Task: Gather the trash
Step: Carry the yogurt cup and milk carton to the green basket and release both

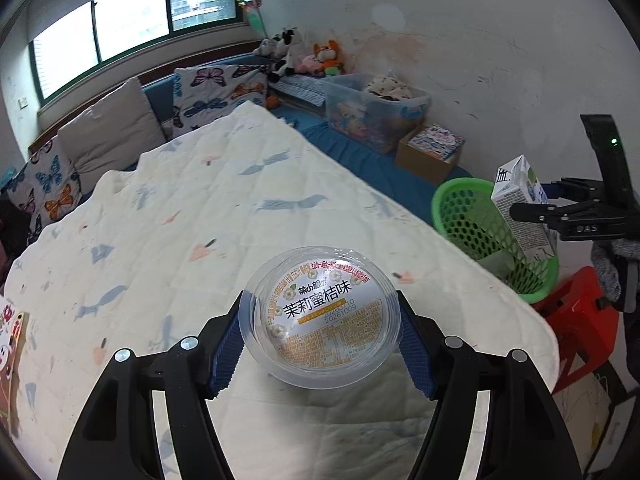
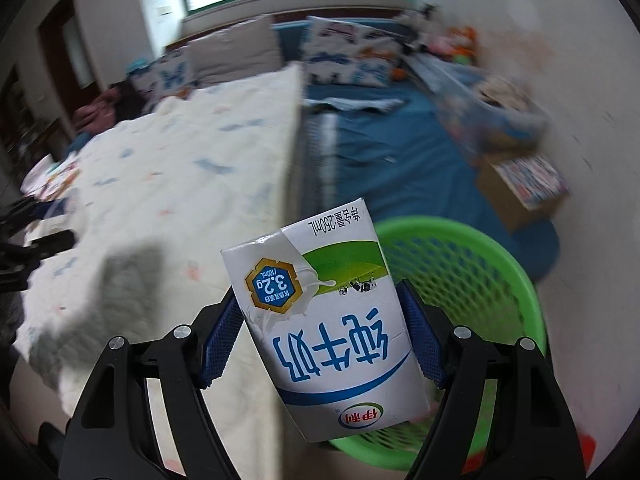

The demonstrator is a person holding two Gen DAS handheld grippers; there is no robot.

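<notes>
Over the quilted bed (image 1: 200,200), left fingers (image 1: 228,344) clamp a jelly cup (image 1: 322,316) — right fingers (image 2: 420,332) grip a milk carton (image 2: 332,332).

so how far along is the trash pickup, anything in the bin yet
Both pieces are picked up, neither is binned. The left tongs grip a clear plastic jelly cup over the quilt. The right tongs clamp a milk carton at the green basket. The basket's visible inside looks empty. Left: drop both in.
</notes>
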